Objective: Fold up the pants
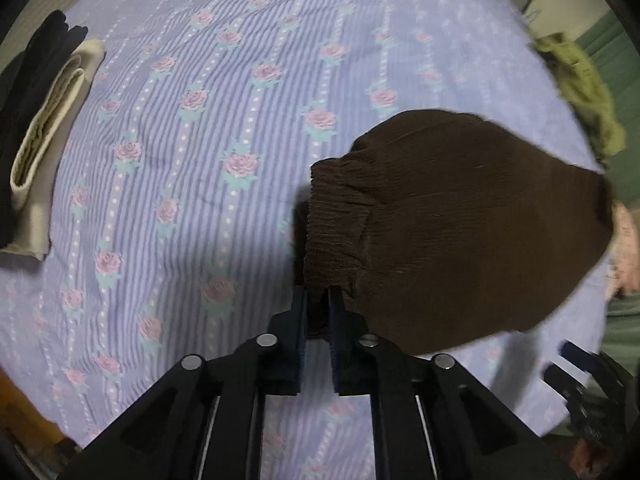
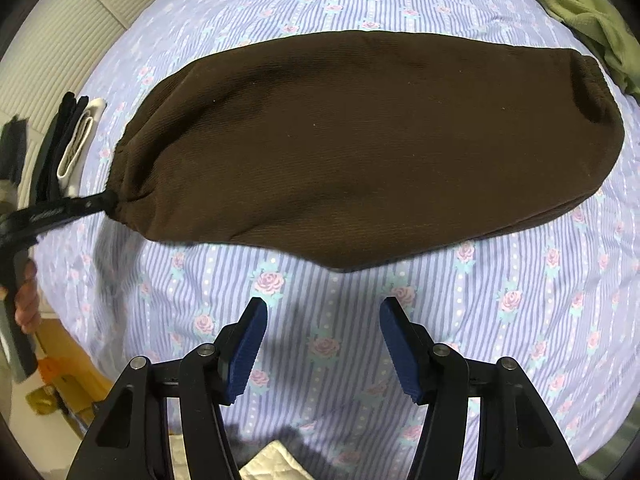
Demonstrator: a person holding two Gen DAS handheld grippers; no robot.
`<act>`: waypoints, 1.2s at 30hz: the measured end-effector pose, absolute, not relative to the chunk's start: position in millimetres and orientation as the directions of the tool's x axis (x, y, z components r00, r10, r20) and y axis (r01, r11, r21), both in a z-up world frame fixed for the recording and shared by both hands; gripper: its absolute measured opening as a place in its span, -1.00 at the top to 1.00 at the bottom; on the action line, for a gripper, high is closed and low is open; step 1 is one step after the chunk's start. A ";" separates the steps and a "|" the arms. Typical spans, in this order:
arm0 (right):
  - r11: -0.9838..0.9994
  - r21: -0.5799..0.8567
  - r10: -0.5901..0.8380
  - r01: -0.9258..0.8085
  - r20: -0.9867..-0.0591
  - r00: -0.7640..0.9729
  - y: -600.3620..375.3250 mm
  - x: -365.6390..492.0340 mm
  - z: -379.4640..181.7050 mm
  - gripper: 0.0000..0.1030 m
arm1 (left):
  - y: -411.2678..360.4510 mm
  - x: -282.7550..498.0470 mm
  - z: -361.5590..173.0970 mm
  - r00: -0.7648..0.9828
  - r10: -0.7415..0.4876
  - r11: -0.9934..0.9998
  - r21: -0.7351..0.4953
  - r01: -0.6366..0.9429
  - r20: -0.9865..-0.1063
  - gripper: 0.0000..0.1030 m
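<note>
Brown pants (image 2: 360,148) lie on the bed (image 2: 500,312), on a purple sheet with pink roses. They look folded over already, long and flat, with the stretchy waistband bunched at one end. The left claw (image 1: 318,300) is pinched tight on that waistband end and lifts it a little off the sheet. The right claw (image 2: 323,320) is wide open with nothing in it, and it hangs just above the sheet near the long edge of the pants.

I think the cloth is soft, floppy and light, so it will sag and slide wherever nobody holds it. The thick waistband looks like the best place to grab, because it is bumpy and will not slip. The far end would be good for the open claw.

Some folded clothes (image 1: 52,128) sit at the side of the bed, and a green cloth (image 2: 592,12) lies far off in a corner.
</note>
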State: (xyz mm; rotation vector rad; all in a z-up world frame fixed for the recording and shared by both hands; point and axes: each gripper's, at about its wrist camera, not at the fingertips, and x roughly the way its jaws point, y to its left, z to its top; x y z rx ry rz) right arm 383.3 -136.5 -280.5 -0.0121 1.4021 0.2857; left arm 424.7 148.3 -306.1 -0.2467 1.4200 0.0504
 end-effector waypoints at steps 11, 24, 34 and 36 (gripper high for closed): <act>0.954 0.231 0.256 -0.191 -0.959 0.120 -152.7 396.5 -302.4 -0.15 | 140.9 391.3 -268.9 0.205 0.022 0.983 -0.017 -0.185 -0.979 -0.37; 0.910 0.325 0.372 -0.258 -0.914 0.164 -152.0 424.3 -281.6 -0.14 | 134.4 378.3 -276.8 0.182 -0.031 0.958 -0.081 -0.276 -0.983 -0.37; 0.896 0.407 0.421 -0.176 -0.906 0.051 -163.1 412.0 -332.1 -0.14 | 63.6 384.9 -269.2 0.211 -0.020 1.000 -0.024 -0.018 -0.977 -0.37; 0.896 0.421 0.429 -0.143 -0.903 0.029 -164.6 418.2 -342.5 -0.13 | 53.4 382.9 -268.7 0.203 -0.010 1.000 -0.007 0.019 -0.979 -0.37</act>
